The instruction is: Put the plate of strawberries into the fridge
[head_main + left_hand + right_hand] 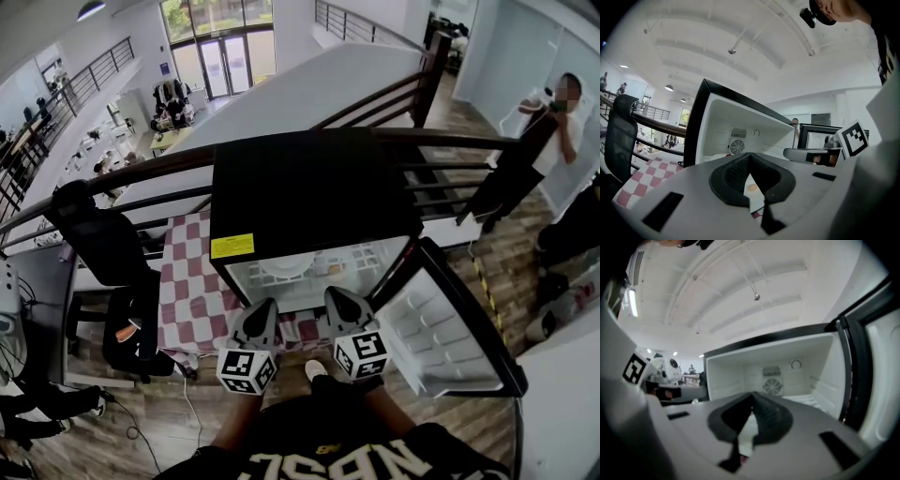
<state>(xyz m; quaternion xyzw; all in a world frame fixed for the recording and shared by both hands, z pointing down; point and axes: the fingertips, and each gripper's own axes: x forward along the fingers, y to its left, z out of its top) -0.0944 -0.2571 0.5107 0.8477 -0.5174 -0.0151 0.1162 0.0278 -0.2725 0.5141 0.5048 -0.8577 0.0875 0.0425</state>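
A black mini fridge (309,202) stands with its door (450,328) swung wide to the right. Inside, on the white floor, lies a white plate (284,266). In the left gripper view the plate (717,157) shows low in the fridge with a small red bit on it, mostly hidden by the jaws. My left gripper (265,306) and right gripper (339,296) hover side by side just in front of the opening, both shut and with nothing between the jaws. Each points into the white interior (778,376), and the left gripper view also catches the right gripper (820,152).
The fridge sits on a table with a red-and-white checkered cloth (187,291). A black office chair (103,244) stands at the left. A dark railing (450,141) runs behind. A person (553,122) stands far right. My own shoe (316,369) is below the grippers.
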